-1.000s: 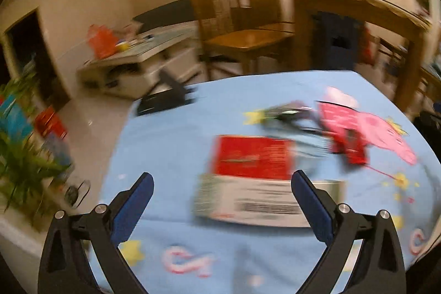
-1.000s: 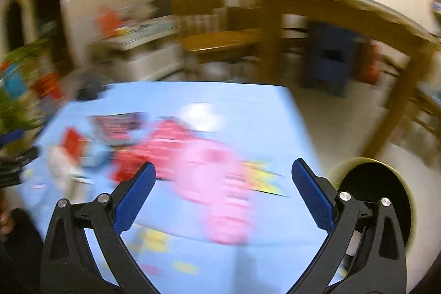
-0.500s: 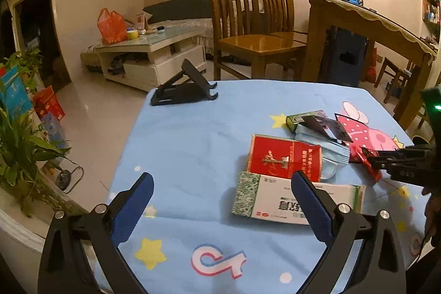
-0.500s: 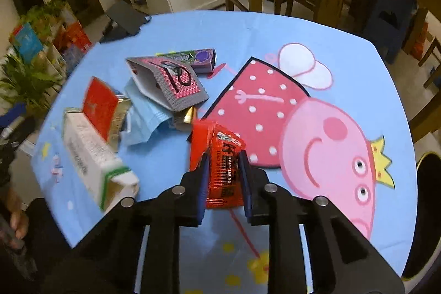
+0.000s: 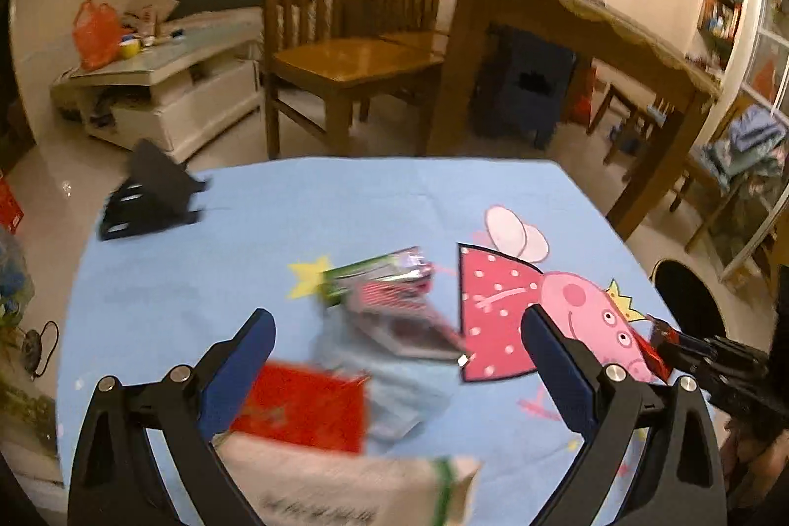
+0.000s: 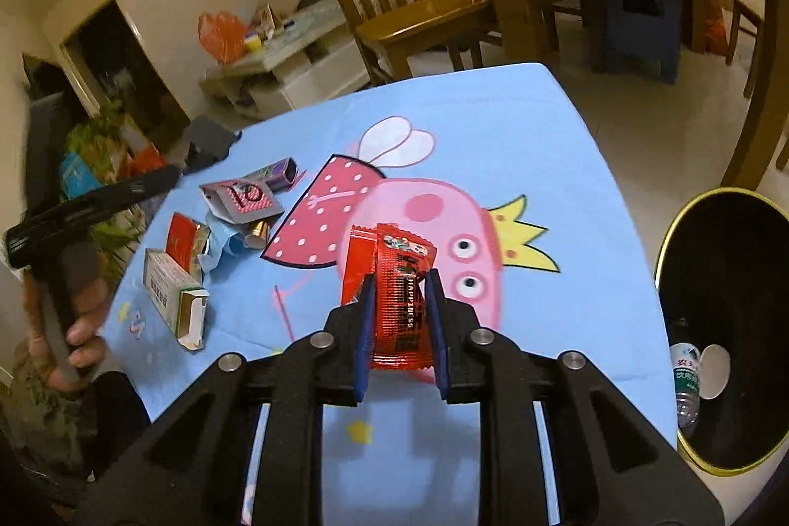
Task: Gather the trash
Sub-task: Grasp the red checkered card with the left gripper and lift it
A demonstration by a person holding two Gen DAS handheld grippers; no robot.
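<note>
While right gripper point(image 6: 399, 304) tilts down, jaws clamped on red wrapper point(image 6: 402, 304), left gripper point(image 5: 394, 343) hovers, jaws wide, empty.

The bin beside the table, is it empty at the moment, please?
No, the bin already holds a plastic bottle near its bottom.

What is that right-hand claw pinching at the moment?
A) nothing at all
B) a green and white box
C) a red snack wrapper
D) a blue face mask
C: the right claw is shut on the red snack wrapper, lifted above the blue tablecloth, while the green and white box lies on the cloth.
</note>
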